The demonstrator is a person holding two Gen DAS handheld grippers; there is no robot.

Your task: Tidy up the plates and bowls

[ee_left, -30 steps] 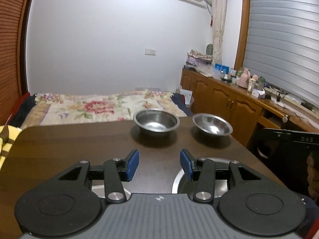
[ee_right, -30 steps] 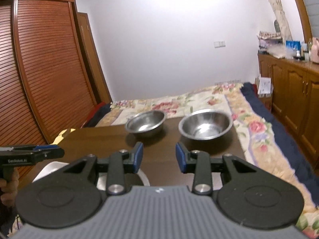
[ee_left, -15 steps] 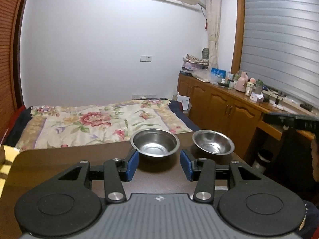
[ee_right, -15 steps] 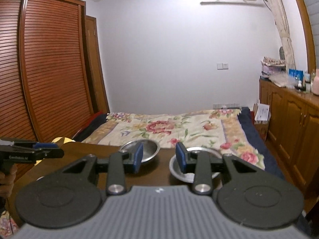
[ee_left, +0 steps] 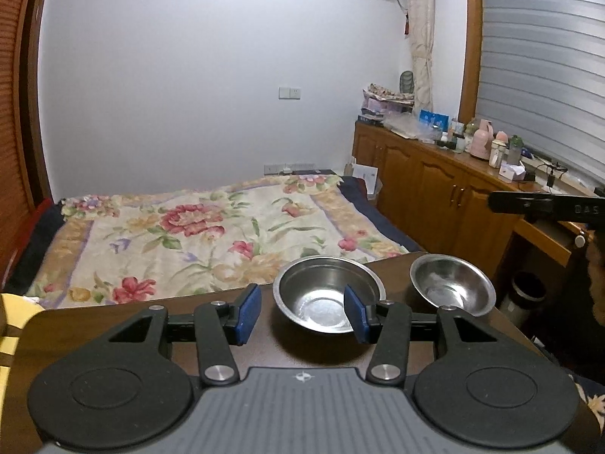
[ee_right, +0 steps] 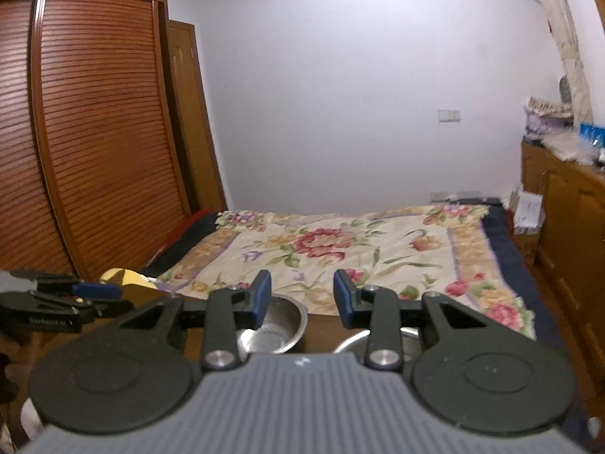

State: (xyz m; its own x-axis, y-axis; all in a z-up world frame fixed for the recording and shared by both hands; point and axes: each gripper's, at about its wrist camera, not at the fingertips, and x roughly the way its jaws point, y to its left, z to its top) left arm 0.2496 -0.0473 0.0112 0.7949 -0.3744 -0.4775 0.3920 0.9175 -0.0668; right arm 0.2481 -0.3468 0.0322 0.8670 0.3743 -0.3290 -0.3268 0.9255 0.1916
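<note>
Steel bowls sit side by side at the far edge of a dark wooden table (ee_left: 113, 325): the deeper bowl (ee_left: 327, 295) on the left, the shallower bowl (ee_left: 452, 287) just to its right, close but apart. From the left wrist camera, the left gripper (ee_left: 302, 316) hangs above the table with its blue pads moderately apart and nothing between them; the deeper bowl lies just ahead, its right half showing behind the right pad, so the claw's gap sits slightly left of the bowl's centre. From the right wrist camera, the right gripper (ee_right: 302, 297) is also parted, somewhat narrower, and empty. Both bowls lie low beneath its fingers, one behind the left finger, the other mostly hidden under the right. Beyond the table's edge spreads a floral bedspread (ee_left: 196, 234), with a wooden cabinet (ee_left: 435, 193) along the right wall.
</note>
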